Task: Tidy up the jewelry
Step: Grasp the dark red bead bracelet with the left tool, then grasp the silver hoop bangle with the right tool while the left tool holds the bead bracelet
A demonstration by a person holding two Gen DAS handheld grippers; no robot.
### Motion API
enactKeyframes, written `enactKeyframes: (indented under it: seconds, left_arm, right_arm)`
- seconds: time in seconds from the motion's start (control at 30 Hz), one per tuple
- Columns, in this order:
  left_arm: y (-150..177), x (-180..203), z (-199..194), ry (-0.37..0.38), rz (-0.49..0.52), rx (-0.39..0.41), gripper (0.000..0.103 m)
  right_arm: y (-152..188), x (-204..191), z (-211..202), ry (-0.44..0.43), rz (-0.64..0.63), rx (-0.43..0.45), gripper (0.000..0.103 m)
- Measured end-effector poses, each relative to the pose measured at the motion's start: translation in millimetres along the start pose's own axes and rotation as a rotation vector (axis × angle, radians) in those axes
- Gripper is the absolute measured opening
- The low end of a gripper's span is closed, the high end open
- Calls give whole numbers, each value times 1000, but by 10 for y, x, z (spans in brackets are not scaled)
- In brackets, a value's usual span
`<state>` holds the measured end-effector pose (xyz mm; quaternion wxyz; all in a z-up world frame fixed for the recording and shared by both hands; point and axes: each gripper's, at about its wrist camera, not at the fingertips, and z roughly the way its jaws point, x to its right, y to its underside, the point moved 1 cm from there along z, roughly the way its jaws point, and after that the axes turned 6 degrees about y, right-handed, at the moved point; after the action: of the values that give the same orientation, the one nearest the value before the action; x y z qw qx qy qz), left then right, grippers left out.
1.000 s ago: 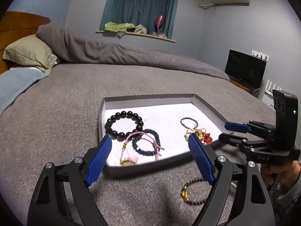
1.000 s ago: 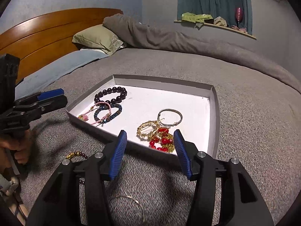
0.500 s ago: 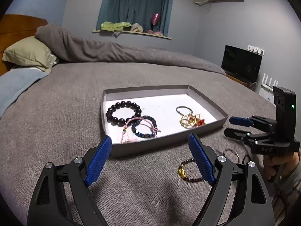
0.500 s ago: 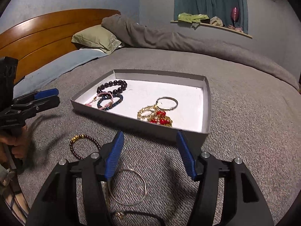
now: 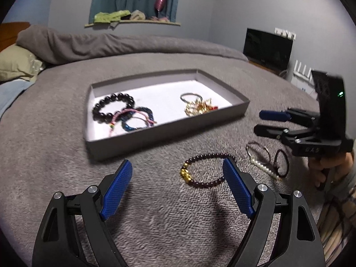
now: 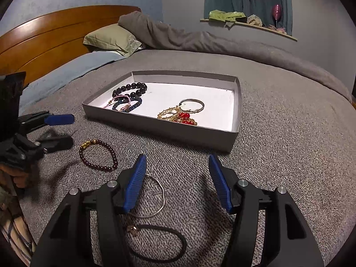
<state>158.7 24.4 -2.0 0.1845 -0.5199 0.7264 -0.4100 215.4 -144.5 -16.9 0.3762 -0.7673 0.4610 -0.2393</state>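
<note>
Item: dark red bead bracelet (image 5: 208, 170) with gold charm, lying flat on the grey bed blanket (image 5: 55, 155), in front of the grey tray (image 5: 142, 136) and outside it. Judged light and limp, being strung beads: it is likely sagging into a loop when lifted and rolling a little under smooth pads. The plain bead run opposite the charm, pinched across the strand, is looking like the best hold; the pile of the blanket is leaving little room under it, so a low, flat approach is advisable.

Item: thin silver bangle (image 6: 155, 197), black cord loop (image 6: 160, 244) and pearl strand (image 5: 264, 169), all lying loose on the blanket near the right claw (image 6: 178, 182). The bangle is judged stiff and slippery; the cord soft.

Item: tray contents: black bead bracelet (image 5: 113, 108), pink and blue cord bracelets (image 5: 136, 119), gold and red pieces (image 5: 200, 108), already sitting inside.

Left claw (image 5: 178, 191): spread wide, holding nothing, hovering just short of the dark red bracelet.
Right claw: spread wide, holding nothing, above the bangle.

Change from a second ago: both claws are pulling back from the tray, which is sitting farther off in both views; the loose pieces on the blanket, then mostly hidden, are now coming fully into sight.
</note>
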Motion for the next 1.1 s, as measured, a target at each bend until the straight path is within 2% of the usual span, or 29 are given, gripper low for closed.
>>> enactKeyframes:
  seconds: [0.07,0.17,0.27,0.33,0.43,0.57,0.63,0.67,0.93,1.1]
  left_arm:
    - [-3,29,85,7,-2,-23,82]
    - [6,79,219,2,9,-67,75]
    - [28,92,355,-23,9,-115,56]
    - [31,76,381,-42,7,-122,30]
    - [16,18,360,-54,-8,-116,11]
    - [17,-44,284,-69,-17,-96,7]
    - [16,-84,243,-75,-27,-87,7]
    - [17,-112,215,-79,-33,-84,7]
    - [37,-216,232,-59,-76,-107,9]
    - [39,-214,299,-64,-82,-124,14]
  right_arm:
    - [24,13,-30,-2,0,3,58]
    - [68,41,-64,-3,0,1,58]
    - [109,86,-86,-1,-1,-5,58]
    - [131,110,-100,-6,0,-8,58]
    - [170,121,-111,-25,-3,-17,58]
    - [202,24,-82,-43,-41,-32,56]
    - [210,-44,-47,-46,-66,-42,48]
    - [213,-73,-27,-46,-78,-50,41]
    - [190,-120,118,-54,-86,-101,31]
    - [183,-177,170,-63,-108,-120,15]
